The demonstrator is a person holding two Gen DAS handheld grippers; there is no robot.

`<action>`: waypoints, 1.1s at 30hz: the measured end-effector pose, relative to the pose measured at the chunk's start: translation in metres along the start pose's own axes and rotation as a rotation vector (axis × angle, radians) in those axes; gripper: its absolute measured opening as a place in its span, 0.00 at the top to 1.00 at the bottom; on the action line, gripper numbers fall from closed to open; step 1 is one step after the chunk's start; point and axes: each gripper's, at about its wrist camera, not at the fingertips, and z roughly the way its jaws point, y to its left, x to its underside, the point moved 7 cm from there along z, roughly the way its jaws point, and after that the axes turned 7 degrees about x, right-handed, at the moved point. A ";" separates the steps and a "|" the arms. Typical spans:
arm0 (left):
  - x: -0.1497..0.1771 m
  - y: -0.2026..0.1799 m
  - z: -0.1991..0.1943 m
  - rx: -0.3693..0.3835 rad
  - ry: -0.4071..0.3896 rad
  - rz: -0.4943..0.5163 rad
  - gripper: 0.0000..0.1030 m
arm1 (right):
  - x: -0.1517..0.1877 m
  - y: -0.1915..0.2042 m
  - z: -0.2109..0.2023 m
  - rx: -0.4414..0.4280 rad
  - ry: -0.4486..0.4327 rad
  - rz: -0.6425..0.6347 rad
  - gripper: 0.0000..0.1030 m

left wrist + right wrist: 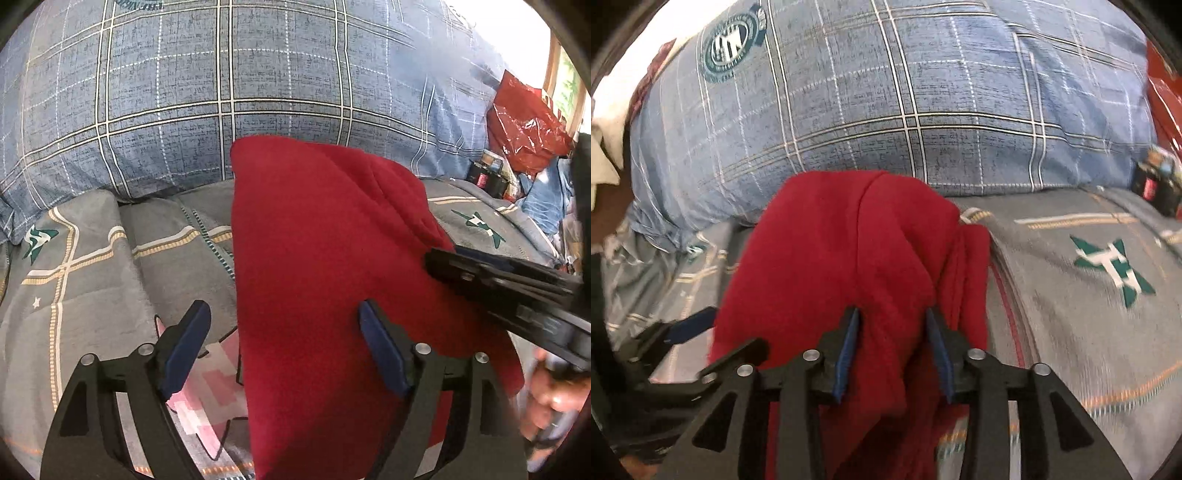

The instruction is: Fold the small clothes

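A bed fills both views, its grey quilt (92, 266) printed with tan lines and green star-shaped emblems; behind it lies a large blue plaid pillow (221, 92), bearing a round green badge in the right wrist view. At the left of the left wrist view a pink and white patterned patch (207, 398) on the bedding shows under the left gripper (284, 314); its jaws stand wide apart, released, one blue pad over the quilt and the other over the cloth, neither pressing on anything. In the middle lies the red garment (314, 258), a soft folded piece stretched from the near edge up to the foot of the pillow, with a doubled fold along its right side. Farther right the right gripper (892, 314) reaches in over that fold; in its own view its jaws are partly parted with a ridge of the red cloth rising between the pads, which sit beside the fabric rather than pinching it. A hand (550, 402) grips its handle; beyond, at the bed's far right, lies a crumpled red plastic bag (524, 125) among clutter.
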 end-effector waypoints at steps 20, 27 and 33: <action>0.000 0.013 -0.007 0.158 0.044 -0.134 0.18 | 0.017 -0.028 -0.017 -0.083 -0.068 0.139 0.17; -0.008 0.028 0.008 0.244 0.079 -0.185 0.16 | 0.001 -0.030 0.008 -0.083 -0.070 0.144 0.12; -0.003 0.024 0.032 0.339 0.127 -0.227 0.13 | 0.008 -0.016 0.022 -0.136 -0.031 0.134 0.21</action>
